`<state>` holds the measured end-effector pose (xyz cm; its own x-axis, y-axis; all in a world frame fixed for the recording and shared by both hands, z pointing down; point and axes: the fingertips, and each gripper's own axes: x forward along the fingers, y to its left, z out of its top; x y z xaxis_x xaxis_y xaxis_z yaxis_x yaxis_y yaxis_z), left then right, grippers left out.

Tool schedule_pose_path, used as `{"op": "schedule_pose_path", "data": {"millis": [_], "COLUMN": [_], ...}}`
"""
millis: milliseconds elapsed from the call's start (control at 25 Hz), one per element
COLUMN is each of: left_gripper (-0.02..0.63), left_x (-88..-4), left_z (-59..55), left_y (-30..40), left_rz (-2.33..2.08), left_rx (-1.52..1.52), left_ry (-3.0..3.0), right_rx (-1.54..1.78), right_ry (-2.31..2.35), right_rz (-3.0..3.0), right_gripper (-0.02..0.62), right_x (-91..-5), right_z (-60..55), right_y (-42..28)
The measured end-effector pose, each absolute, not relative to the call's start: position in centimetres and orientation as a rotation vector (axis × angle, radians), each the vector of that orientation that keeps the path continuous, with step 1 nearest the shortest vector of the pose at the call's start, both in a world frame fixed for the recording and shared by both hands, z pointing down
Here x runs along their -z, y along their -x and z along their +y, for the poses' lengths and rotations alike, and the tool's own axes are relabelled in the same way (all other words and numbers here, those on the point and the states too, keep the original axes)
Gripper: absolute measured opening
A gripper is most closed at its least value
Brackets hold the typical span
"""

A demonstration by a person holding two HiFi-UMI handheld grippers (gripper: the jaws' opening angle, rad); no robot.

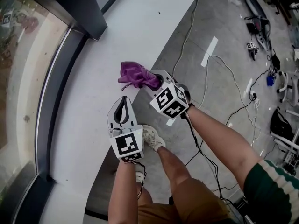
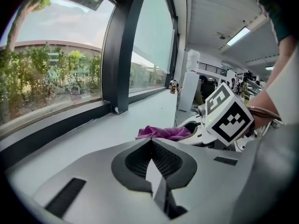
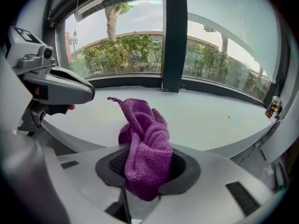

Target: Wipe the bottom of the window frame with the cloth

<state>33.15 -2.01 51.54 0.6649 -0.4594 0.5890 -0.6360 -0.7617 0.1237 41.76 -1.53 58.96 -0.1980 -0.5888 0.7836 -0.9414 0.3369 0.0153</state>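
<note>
The dark bottom window frame [image 1: 44, 134] runs along the far left, with the white sill [image 1: 88, 139] beside it. Over the sill, the left hand-held gripper [image 1: 123, 101] has its jaws pressed together with nothing between them. Just right of it, the right hand-held gripper [image 1: 156, 81] is clamped on the bunched purple cloth [image 1: 135, 74] at the sill's room-side edge, well apart from the frame. Cables [image 1: 224, 64] trail across the floor.

White sill [image 1: 140, 27] lies open ahead — only the dark window post [image 1: 77, 6] stands at its far part
</note>
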Motion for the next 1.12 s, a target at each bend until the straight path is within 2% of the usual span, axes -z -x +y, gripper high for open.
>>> {"op": "schedule_pose_path", "data": {"millis": [800, 1120], "left_gripper": [0.008, 0.008], "left_x": [-50.4, -50.4], "left_z": [0.4, 1.2], "left_y": [-26.9, -22.0], "left_rz": [-0.928, -1.000], "left_rx": [-0.775, -0.771], "left_ry": [-2.537, -2.493], "right_rx": [-0.608, -0.588], "right_ry": [-1.331, -1.261], "right_rz": [-1.875, -1.914], "right_gripper": [0.149, 0.149], "right_x": [-59.8, -59.8], "right_z": [1.7, 2.8], "right_y": [-39.0, -34.4]}}
